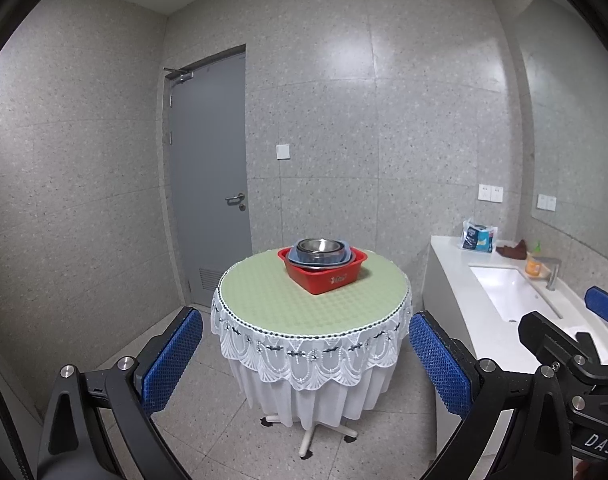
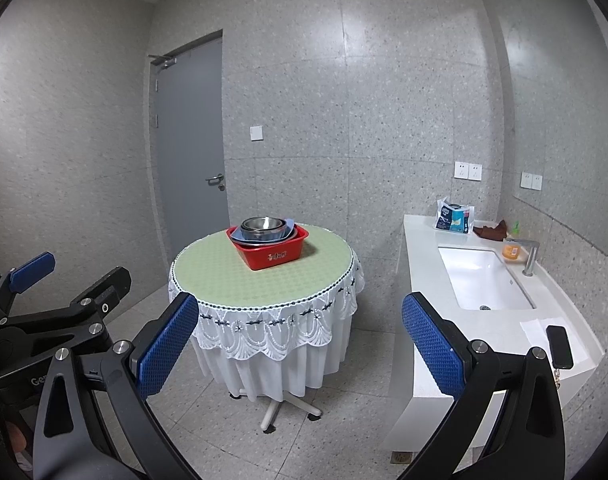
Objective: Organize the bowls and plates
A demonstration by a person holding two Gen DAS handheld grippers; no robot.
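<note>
Well back from the round table [image 1: 264, 292], both the left gripper [image 1: 305, 356] and right gripper [image 2: 300, 344] hang spread and empty, while the nested steel bowls [image 1: 319, 249] and blue plates [image 1: 345, 256] in the red basin [image 1: 323, 276] look rigid, light and slick, best pinched at a rim.

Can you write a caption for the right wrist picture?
Open right gripper faces a round table holding a red tub of stacked bowls, sink alongside.
</note>
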